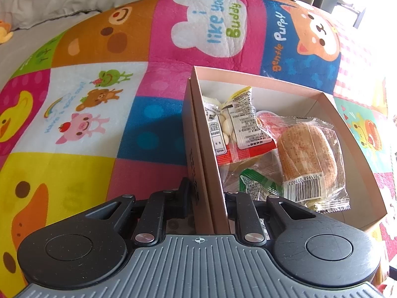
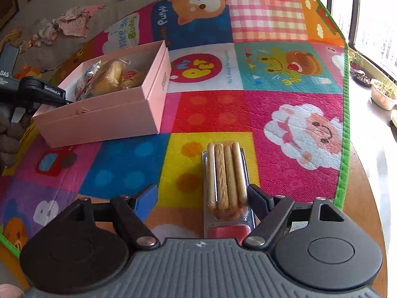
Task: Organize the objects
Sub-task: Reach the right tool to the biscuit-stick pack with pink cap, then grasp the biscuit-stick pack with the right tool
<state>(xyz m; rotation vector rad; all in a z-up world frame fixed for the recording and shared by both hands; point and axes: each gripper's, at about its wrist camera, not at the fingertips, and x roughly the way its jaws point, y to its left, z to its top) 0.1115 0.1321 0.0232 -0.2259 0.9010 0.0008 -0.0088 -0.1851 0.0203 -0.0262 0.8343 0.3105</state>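
Observation:
A pink cardboard box (image 1: 345, 134) stands on a colourful cartoon play mat (image 1: 82, 104). It holds wrapped snacks, among them a packaged bread roll (image 1: 307, 154) and small sachets (image 1: 238, 121). My left gripper (image 1: 208, 196) is shut on the box's left wall, one finger outside and one inside. In the right wrist view the box (image 2: 104, 114) sits at the left with the left gripper (image 2: 42, 92) on its far side. My right gripper (image 2: 201, 198) is open around a clear tray of biscuit sticks (image 2: 224, 173) that lies on the mat; its right finger touches the tray.
The mat (image 2: 285, 104) covers a round wooden table, whose edge (image 2: 367, 198) shows at the right. Grey bedding with pink clothes (image 2: 72, 22) lies behind. Plant pots (image 2: 382, 94) stand by the window at the far right.

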